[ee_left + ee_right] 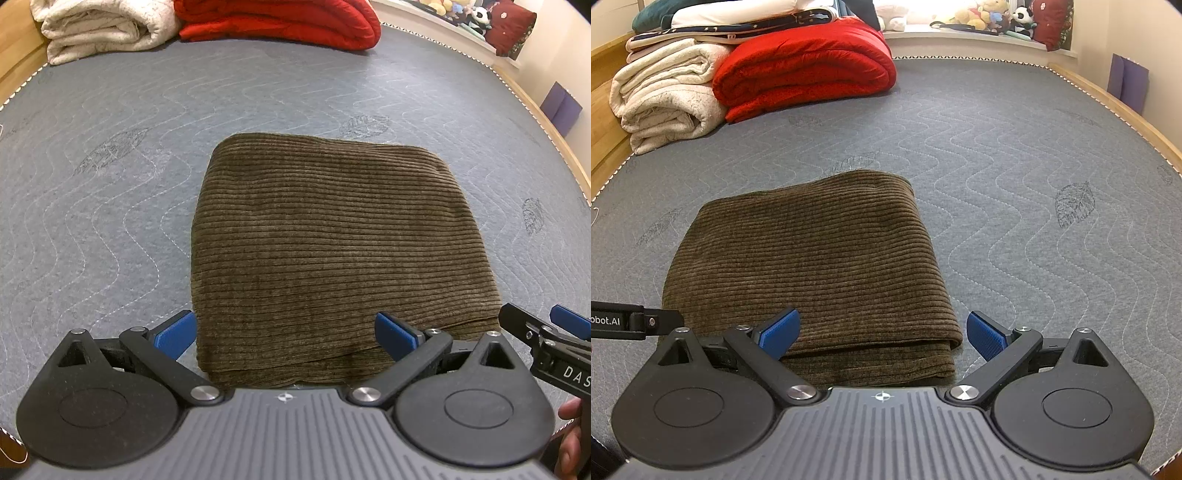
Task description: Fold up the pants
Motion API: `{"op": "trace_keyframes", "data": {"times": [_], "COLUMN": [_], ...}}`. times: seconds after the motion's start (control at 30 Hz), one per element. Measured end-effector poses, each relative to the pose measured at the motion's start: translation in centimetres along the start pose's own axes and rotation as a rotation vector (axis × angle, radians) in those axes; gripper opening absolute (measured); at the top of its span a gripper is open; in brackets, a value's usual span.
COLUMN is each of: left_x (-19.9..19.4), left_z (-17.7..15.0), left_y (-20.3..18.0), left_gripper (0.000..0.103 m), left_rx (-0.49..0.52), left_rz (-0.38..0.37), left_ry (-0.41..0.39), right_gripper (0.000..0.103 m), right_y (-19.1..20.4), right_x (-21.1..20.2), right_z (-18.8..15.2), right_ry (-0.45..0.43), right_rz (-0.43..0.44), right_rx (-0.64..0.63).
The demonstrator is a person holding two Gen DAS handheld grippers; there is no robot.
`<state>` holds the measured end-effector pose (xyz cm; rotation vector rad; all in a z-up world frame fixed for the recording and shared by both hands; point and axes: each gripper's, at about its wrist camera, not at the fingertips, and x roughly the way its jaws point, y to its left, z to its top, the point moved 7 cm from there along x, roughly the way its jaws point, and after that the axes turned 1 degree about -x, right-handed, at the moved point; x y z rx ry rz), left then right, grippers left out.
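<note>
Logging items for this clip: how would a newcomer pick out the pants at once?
Start from the grey quilted mattress. At its far end lie a folded red quilt and a cream blanket; the pants lie alone at the near edge. They are a flat folded rectangle of dark olive-brown ribbed corduroy.

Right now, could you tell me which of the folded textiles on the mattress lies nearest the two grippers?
The brown corduroy pants, folded flat just ahead of both open grippers; the red quilt and cream blanket sit far back.
</note>
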<state>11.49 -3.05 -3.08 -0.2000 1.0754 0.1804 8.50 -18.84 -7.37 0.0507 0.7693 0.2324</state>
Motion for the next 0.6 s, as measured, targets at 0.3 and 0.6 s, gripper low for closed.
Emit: {"op": "trace_keyframes", "data": {"times": [0.3,0.6], "left_x": [-0.08,-0.17], "left_z": [0.02,-0.05], "left_y": [-0.16,-0.47], "left_gripper": [0.103,0.103], "left_rx": [0.007,0.021], "left_rz": [-0.001,-0.002], "left_ry": [-0.005,-0.01], "right_gripper": [0.097,0.097], "right_y": [-0.09,-0.13], "right_x": [-0.04,-0.03], "right_z": [-0.23,-0.23], "right_ry": [0.005,0.006], "right_rz": [0.0,0.0], "right_rx": [0.0,-0.001]}}
